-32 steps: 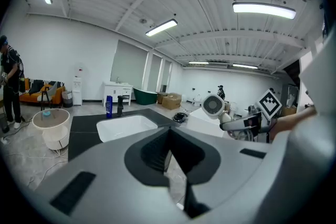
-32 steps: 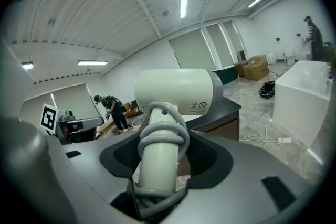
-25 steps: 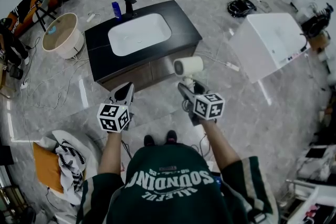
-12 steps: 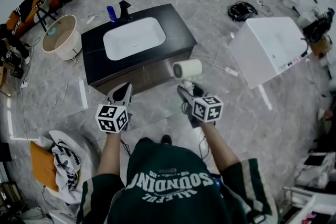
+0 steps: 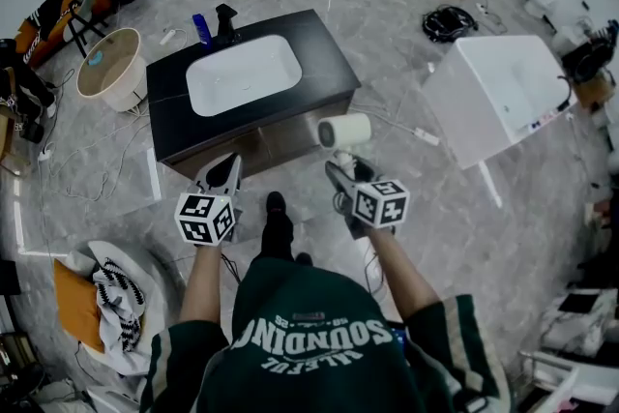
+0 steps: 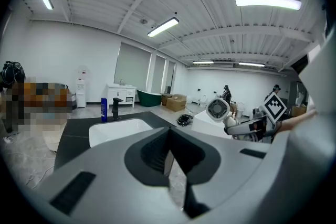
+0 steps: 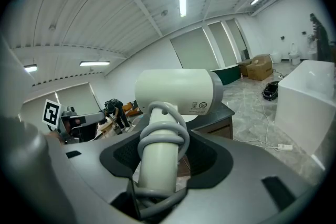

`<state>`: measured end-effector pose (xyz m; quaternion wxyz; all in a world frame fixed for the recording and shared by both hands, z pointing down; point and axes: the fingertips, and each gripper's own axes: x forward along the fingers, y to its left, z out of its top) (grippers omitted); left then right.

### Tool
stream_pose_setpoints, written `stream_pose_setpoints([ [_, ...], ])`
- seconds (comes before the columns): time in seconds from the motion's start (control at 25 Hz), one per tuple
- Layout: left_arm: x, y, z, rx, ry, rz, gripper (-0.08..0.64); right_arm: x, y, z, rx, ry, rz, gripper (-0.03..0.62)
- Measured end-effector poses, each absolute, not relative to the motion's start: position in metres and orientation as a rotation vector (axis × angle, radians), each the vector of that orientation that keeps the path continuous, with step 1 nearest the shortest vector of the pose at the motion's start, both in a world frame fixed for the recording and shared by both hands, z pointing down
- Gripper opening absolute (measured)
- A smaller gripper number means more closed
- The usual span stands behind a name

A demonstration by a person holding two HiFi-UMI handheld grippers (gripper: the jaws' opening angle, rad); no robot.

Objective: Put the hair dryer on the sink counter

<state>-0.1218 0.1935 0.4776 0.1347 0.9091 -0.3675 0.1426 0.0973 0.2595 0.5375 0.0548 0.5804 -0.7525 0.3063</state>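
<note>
Stepped nearer sink counter (image 5: 324,63); hair dryer (image 5: 345,131) handle upright, barrel crosswise.

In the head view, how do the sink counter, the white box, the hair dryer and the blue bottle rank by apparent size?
1. sink counter
2. white box, nearly as large
3. hair dryer, held nearer the camera, so it looks bigger
4. blue bottle
</note>
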Motion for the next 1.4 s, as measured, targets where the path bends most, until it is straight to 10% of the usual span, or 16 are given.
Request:
stream_pose_setpoints([
  [1.4,-0.059,-0.149,0.516,2.589,-0.918,0.43,0.0,0.127,-0.069,0.551,1.731,-2.223,0.976,0.236],
])
